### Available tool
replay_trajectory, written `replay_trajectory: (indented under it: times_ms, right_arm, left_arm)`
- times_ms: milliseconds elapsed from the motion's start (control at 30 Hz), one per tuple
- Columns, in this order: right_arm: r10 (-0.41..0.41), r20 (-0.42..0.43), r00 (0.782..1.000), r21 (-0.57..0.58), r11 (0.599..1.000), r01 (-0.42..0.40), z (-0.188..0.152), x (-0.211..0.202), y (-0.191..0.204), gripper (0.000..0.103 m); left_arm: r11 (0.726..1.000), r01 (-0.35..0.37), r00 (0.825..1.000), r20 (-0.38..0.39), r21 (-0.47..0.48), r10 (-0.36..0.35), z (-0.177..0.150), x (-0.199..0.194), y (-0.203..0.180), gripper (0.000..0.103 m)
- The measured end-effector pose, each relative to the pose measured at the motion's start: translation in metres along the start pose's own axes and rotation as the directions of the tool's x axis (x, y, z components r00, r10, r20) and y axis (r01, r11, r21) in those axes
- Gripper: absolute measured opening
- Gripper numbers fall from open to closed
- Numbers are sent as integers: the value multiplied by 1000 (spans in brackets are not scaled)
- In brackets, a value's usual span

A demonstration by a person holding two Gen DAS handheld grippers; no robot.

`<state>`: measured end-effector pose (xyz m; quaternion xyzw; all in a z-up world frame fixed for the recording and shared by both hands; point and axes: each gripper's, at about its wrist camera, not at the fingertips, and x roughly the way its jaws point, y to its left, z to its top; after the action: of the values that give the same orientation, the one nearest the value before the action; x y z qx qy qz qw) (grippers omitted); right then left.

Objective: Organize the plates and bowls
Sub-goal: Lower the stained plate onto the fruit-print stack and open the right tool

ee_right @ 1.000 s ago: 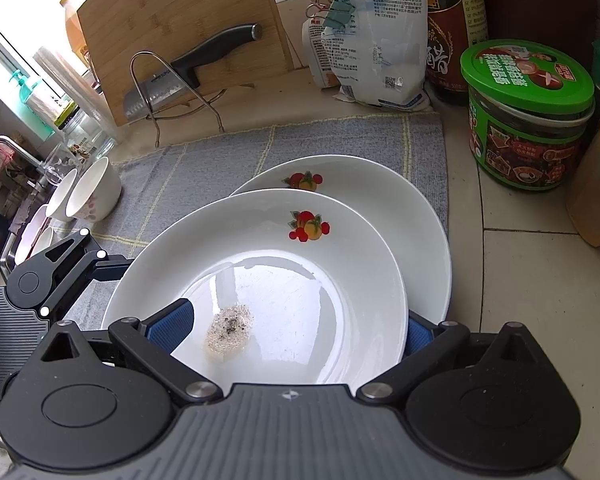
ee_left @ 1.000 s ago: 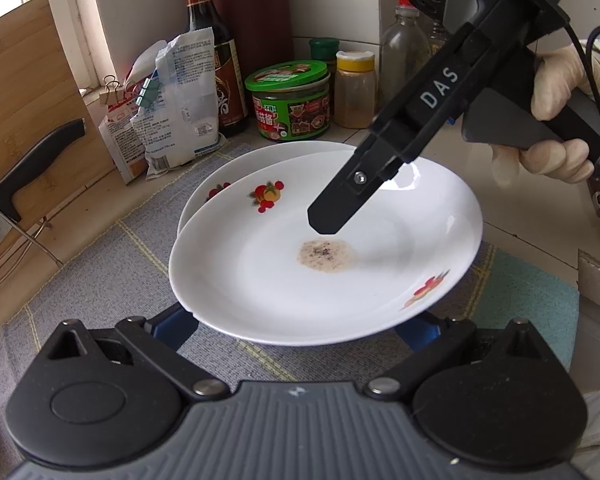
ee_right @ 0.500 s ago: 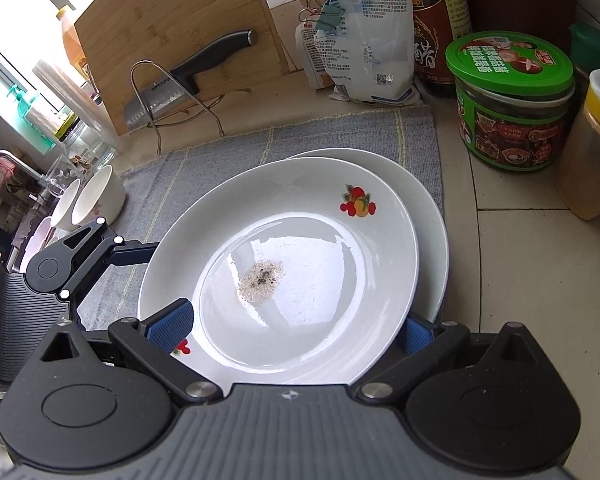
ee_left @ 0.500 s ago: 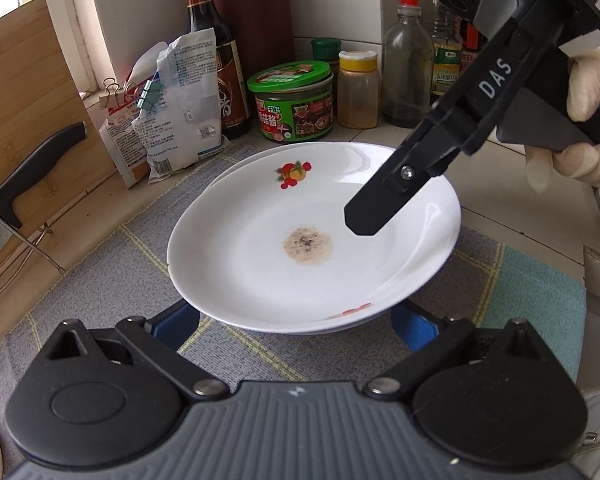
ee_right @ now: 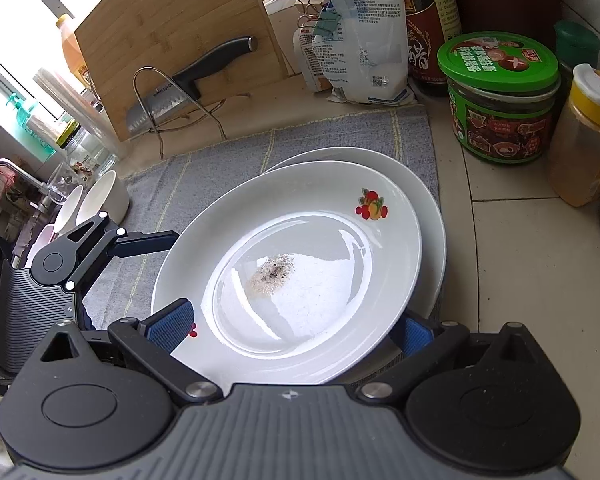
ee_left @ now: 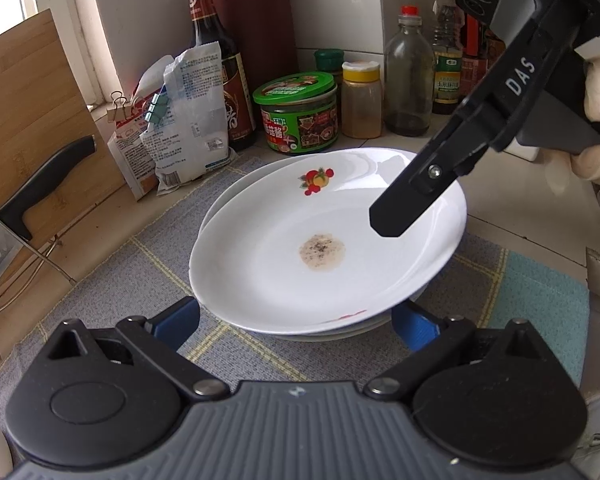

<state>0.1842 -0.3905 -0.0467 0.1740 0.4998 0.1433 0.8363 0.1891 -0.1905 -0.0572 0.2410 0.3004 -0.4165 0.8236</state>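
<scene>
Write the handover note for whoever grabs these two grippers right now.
Left gripper: open, fingers either side of the plate stack's near edge, gripping nothing.
Right gripper: open, straddling the top plate.
Top plate, with a brown residue spot, sits on the lower plate on the grey mat, slightly off-centre.
Done: plates stacked.
Left: white bowls beside the mat's far end are not stacked.

Daylight is pouring through a bright window (ee_right: 16,28) at the left, washing out the view beyond it. A white tiled wall (ee_left: 340,4) is meeting in a corner behind the pale tiled tabletop (ee_right: 520,264), where a grey woven mat with yellow lines (ee_left: 140,280) is lying flat beside a teal patch (ee_left: 540,308).
</scene>
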Motion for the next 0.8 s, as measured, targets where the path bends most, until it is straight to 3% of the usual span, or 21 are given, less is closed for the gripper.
replay_trajectory:
  times_ms: [800]
  right_arm:
    - [-85, -1, 996, -28, 996, 85, -9, -6, 15, 103]
  left_arm:
    - [1000, -18, 1000, 8, -26, 18, -2, -5, 0, 102]
